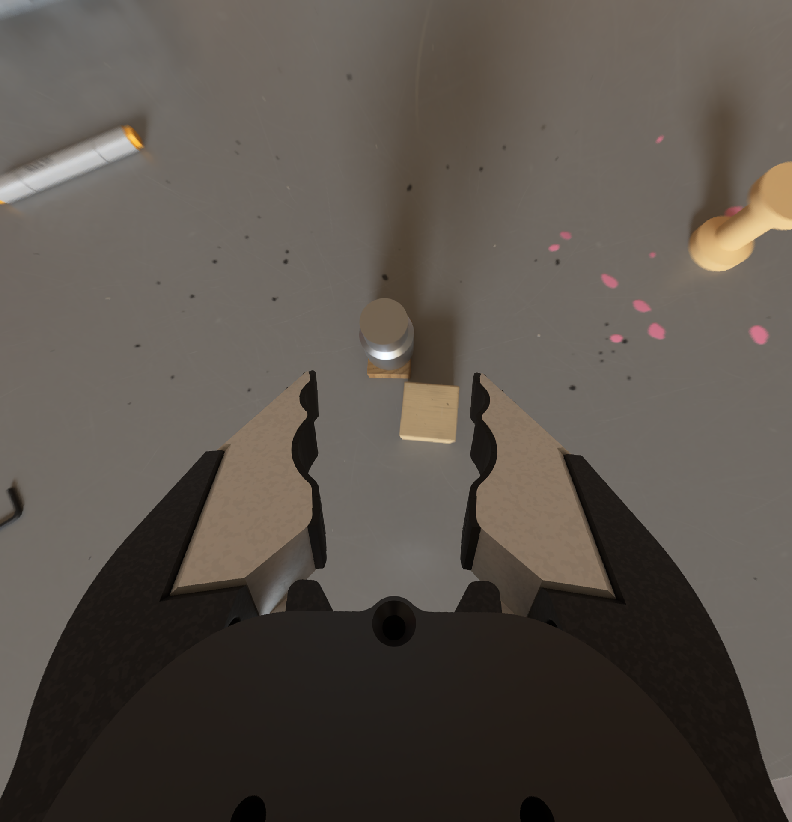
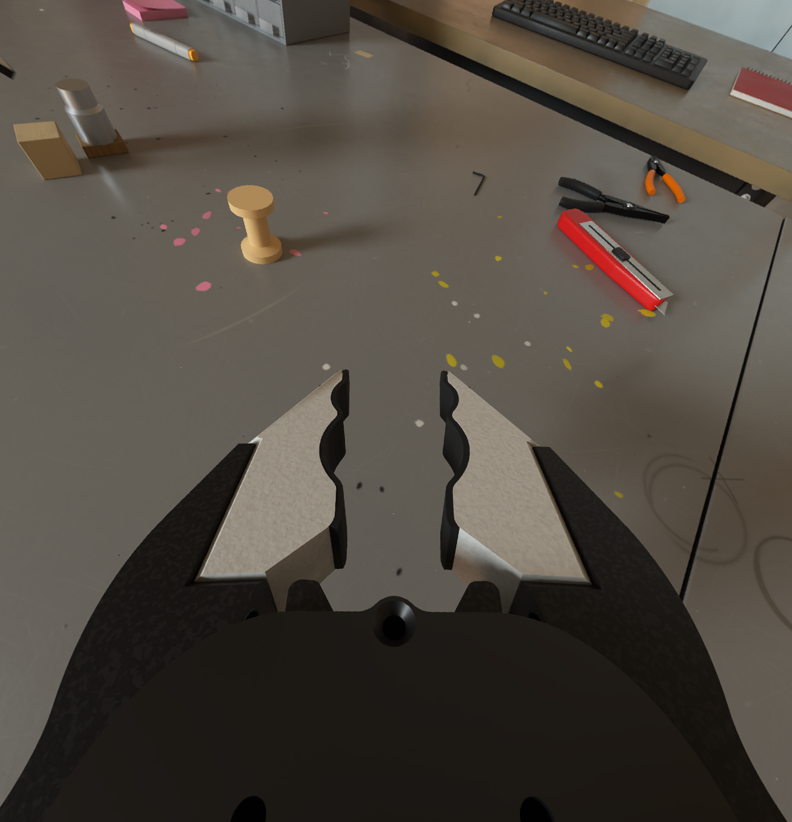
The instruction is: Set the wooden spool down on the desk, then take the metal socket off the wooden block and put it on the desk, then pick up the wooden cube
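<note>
Both grippers, left (image 1: 393, 396) and right (image 2: 394, 393), are hanging wide open and empty; I'm hovering left above the socket (image 1: 385, 331) since the spool (image 2: 255, 224) is standing on the desk (image 2: 385, 147).

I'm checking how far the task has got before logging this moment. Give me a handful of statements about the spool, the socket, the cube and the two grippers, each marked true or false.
1. The wooden spool stands upright on the desk, free of both grippers. True.
2. The metal socket lies on the desk beside the block. False: it stands on the wooden block.
3. The left gripper holds the wooden cube. False: its jaws are open and empty, and the cube sits on the desk ahead of them.
4. The right gripper is open with nothing between its jaws. True.
5. The cube stands close beside the block. True.
</note>
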Available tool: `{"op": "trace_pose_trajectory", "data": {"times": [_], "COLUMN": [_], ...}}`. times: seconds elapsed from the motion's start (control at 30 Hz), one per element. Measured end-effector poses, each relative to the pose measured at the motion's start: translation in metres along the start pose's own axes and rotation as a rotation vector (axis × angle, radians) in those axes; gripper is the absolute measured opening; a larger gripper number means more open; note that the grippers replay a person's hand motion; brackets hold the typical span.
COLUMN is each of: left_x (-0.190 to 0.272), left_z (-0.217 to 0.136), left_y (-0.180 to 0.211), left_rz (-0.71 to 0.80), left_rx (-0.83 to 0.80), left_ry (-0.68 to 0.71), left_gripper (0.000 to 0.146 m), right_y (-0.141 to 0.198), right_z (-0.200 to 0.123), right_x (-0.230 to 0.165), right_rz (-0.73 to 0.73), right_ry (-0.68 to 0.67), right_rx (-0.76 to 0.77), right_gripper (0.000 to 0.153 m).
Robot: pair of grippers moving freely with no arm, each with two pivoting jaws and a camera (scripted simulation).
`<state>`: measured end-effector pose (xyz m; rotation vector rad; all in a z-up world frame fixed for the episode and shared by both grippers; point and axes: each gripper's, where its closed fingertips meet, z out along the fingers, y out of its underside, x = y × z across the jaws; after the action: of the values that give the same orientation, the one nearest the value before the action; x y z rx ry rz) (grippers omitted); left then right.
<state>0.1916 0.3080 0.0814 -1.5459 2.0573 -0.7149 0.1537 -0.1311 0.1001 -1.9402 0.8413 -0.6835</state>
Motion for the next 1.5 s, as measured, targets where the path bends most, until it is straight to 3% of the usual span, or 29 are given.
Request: {"op": "trace_pose_trajectory", "data": {"times": [0.2, 0.53, 0.7, 0.87, 1.33, 1.5], "left_x": [-0.004, -0.005, -0.005, -0.005, -0.024, -0.024], "left_z": [0.041, 0.059, 0.062, 0.062, 0.056, 0.035], "left_y": [0.006, 0.008, 0.009, 0.008, 0.016, 0.007], "left_rz": [0.028, -0.014, -0.026, -0.046, -0.005, -0.026], "left_rx": [-0.174, -0.25, -0.291, -0.29, -0.312, -0.215], "left_ry": [0.019, 0.038, 0.075, 0.108, 0.032, 0.04], "left_gripper": [0.068, 0.062, 0.056, 0.033, 0.033, 0.033], "right_y": [0.003, 0.006, 0.008, 0.01, 0.009, 0.007], "right_z": [-0.001, 0.001, -0.001, -0.003, -0.006, -0.006], "right_x": [0.006, 0.012, 0.014, 0.016, 0.016, 0.014], "right_rz": [0.004, 0.004, 0.01, 0.014, 0.013, 0.01], "right_ry": [0.01, 0.012, 0.016, 0.02, 0.025, 0.023], "right_rx": [-0.008, -0.02, -0.019, -0.02, -0.016, -0.015], "right_gripper": [0.04, 0.04, 0.04, 0.04, 0.039, 0.039]}}
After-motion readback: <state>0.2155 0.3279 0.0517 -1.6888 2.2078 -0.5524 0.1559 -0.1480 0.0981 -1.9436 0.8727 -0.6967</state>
